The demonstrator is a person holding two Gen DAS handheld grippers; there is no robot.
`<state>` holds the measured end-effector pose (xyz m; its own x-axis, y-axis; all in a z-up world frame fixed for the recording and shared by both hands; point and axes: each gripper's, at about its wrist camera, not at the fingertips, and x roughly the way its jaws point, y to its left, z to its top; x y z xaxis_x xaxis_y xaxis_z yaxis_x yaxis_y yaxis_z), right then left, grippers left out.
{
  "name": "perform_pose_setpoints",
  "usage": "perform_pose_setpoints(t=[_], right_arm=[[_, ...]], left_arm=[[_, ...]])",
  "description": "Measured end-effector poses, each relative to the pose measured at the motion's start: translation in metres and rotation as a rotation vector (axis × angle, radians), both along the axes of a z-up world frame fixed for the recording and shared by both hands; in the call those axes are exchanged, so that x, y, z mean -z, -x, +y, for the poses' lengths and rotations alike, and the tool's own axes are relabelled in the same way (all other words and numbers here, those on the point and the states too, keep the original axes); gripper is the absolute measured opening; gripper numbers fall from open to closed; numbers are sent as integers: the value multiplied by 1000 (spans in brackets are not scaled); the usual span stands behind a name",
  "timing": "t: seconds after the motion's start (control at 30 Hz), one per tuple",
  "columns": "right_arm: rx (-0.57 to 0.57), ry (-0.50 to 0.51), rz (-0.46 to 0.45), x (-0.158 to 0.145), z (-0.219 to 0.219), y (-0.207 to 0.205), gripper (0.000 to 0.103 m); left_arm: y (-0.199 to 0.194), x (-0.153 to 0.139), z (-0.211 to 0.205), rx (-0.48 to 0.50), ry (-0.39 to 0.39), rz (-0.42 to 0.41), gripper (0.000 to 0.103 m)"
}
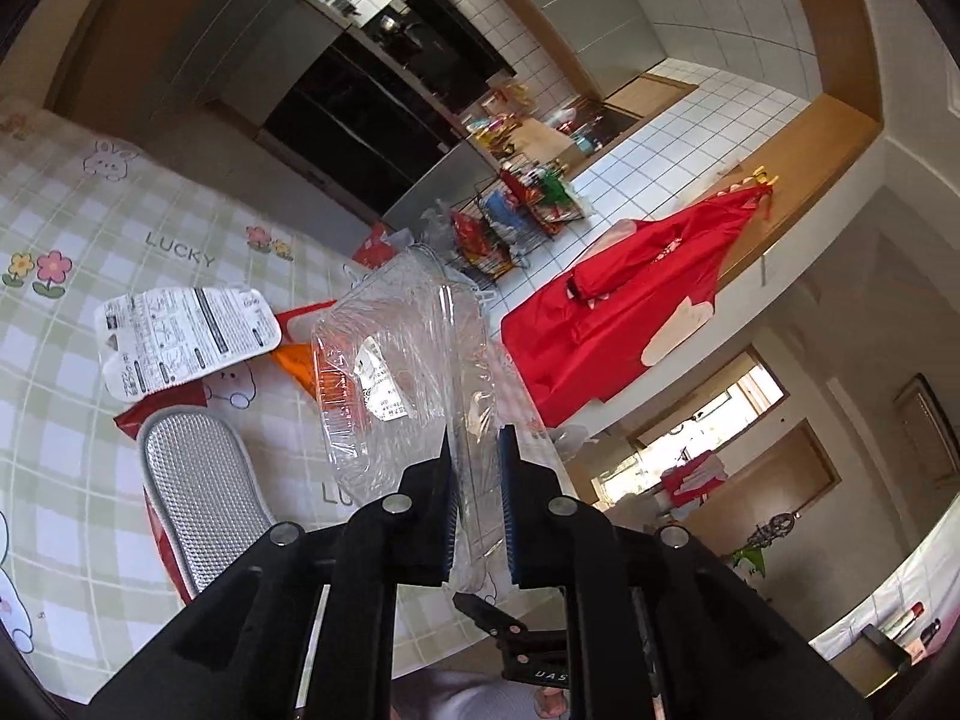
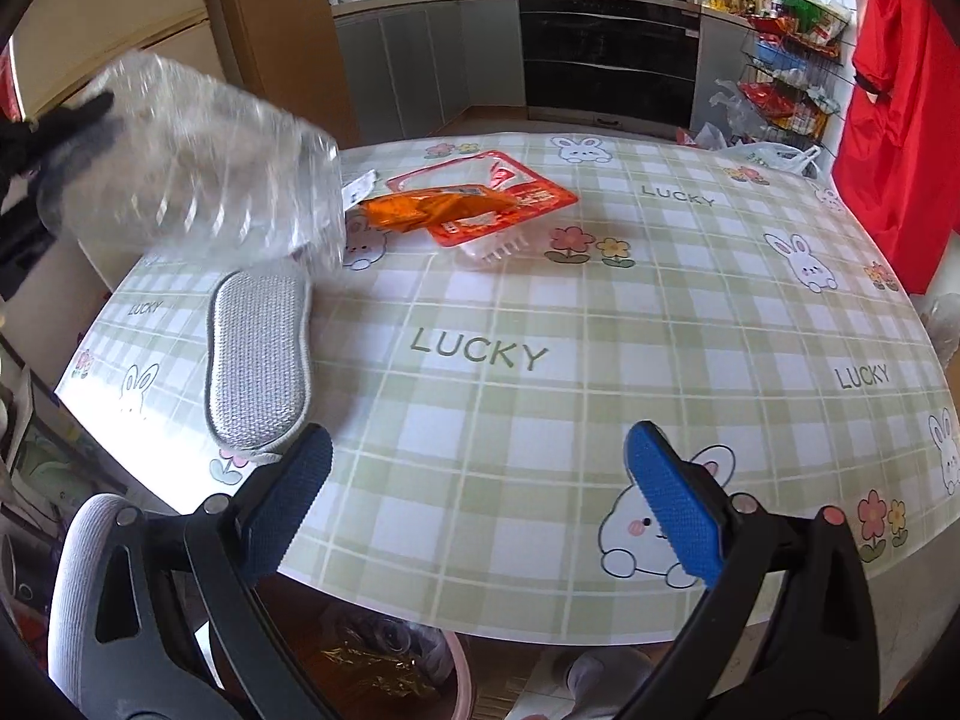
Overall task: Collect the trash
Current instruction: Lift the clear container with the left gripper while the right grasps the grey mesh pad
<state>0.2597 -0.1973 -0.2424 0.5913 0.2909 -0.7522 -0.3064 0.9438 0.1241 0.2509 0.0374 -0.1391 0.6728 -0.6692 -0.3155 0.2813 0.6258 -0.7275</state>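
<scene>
The table (image 2: 480,360), in its green check cloth, carries everything left to clear, so carry your load out over its near edge toward the bin (image 2: 384,666) that shows below that edge, a dark liner with crumpled wrappers inside. The clear plastic container (image 1: 396,360) is the piece in hand: it hangs in the air off the cloth, pinched by one thin wall in your left gripper (image 1: 474,456), whose pads are drawn narrow on it. That wall is flimsy and slippery, so hold the pinch firm and move smoothly; a swing would likely twist it loose. Keep it clear of the grey slipper insole (image 2: 258,360) lying flat under its path. Your right gripper (image 2: 480,468) hovers wide apart and empty above the near cloth. I judge its next target is the red-lidded tray (image 2: 492,204) at the far middle, with the orange wrapper (image 2: 420,210) lying across it; take both together if the jaws span them.
</scene>
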Motion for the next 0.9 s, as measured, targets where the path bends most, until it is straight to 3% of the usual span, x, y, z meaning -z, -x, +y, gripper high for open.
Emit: perform_pose_setpoints(t=[0.13, 0.27, 0.43, 0.73, 0.9], right_arm=[[-88, -9, -6, 6, 24, -2, 97], [-172, -81, 1, 12, 54, -13, 97], [-270, -113, 39, 23, 108, -38, 97], [-324, -40, 88, 42, 177, -69, 97], [-291, 16, 114, 54, 185, -80, 97]], left_arm=[[25, -9, 34, -123, -39, -38, 12], [54, -6, 67, -272, -138, -55, 12], [71, 12, 103, -389, -172, 5, 12], [84, 28, 123, -426, -168, 15, 12], [85, 42, 126, -412, -144, 30, 12]])
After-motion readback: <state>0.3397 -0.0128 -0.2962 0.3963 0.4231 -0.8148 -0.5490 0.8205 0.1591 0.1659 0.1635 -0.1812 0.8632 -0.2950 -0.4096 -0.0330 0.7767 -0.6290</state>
